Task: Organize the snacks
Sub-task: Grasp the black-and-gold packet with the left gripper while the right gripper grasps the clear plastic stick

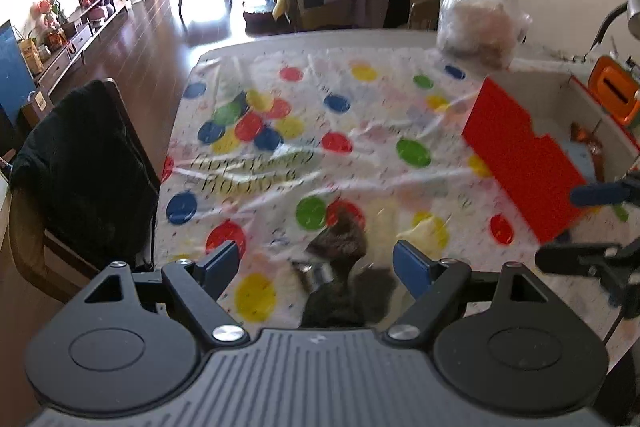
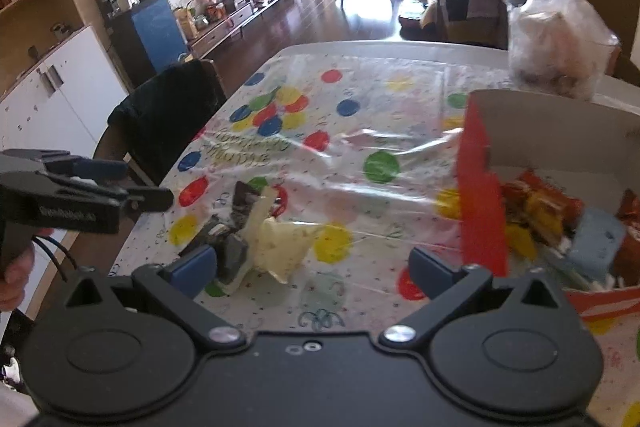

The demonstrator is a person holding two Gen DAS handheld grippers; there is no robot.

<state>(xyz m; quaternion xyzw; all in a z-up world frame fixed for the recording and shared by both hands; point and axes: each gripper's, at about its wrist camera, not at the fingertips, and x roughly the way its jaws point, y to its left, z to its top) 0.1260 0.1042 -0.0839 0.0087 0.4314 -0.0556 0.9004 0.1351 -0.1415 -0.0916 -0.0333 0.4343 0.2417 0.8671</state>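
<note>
Left wrist view: left gripper [image 1: 318, 259] jaws spread, nothing clamped, hovering over a dark snack wrapper [image 1: 340, 239] lying on the dotted tablecloth [image 1: 360, 131], blurred. Right wrist view: right gripper [image 2: 312, 267] jaws wide apart, empty. Dark wrapper plus a pale yellow snack packet [image 2: 280, 243] sit near-left on the cloth, touching each other, just beyond its left finger. Red box [image 2: 480, 211] on the right, open, holding orange, yellow and blue snack packs [image 2: 560, 223]. Clear bag [image 2: 556, 43] at far right.
</note>
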